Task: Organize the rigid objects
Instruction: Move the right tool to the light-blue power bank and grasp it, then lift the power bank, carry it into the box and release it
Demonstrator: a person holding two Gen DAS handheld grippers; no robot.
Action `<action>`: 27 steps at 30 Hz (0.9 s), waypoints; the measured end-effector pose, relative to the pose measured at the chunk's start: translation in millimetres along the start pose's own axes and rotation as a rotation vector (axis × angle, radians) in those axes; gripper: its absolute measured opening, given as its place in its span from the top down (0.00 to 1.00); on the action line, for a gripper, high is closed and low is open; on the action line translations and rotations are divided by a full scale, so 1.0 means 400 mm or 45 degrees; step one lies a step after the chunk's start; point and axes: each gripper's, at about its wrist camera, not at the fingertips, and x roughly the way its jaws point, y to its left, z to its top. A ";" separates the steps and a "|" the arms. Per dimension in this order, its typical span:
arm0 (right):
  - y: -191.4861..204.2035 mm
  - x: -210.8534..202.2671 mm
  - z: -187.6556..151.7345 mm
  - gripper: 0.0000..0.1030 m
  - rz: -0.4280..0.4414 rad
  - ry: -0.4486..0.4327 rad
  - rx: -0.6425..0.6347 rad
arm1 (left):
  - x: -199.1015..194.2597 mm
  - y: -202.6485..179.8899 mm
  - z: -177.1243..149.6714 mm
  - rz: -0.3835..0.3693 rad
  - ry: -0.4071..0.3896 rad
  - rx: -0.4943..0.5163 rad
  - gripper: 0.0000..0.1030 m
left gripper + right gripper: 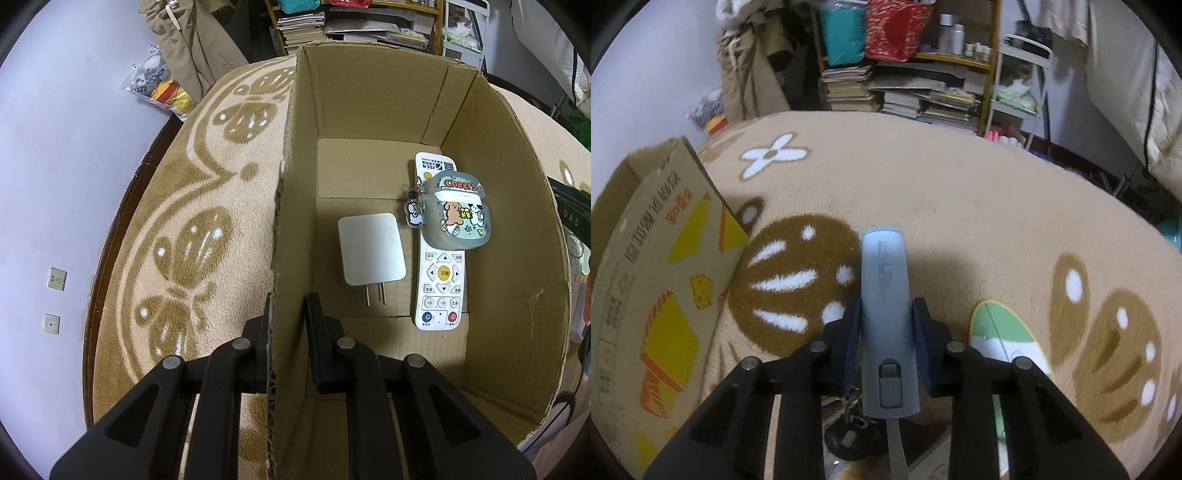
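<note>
The right gripper (pixel 886 317) is closed on a grey-blue device (pixel 886 314), its long axis running near to far between the fingers. The cardboard box (pixel 646 266), to be reached leftward, is clamped by the left gripper (pixel 286 325) at its near-left wall.

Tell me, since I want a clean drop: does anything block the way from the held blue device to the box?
Nothing visible does. The right tongs grip the blue device above bare rug; the box stands open-topped to its left, with free floor beside the charger.
</note>
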 end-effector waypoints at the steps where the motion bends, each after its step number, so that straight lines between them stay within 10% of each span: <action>1: 0.000 -0.004 -0.002 0.72 0.001 -0.004 0.017 | -0.001 0.000 -0.001 0.000 -0.001 0.000 0.87; 27: 0.185 -0.284 0.057 0.72 0.361 -0.333 -0.021 | 0.001 -0.006 0.000 0.003 -0.001 0.004 0.87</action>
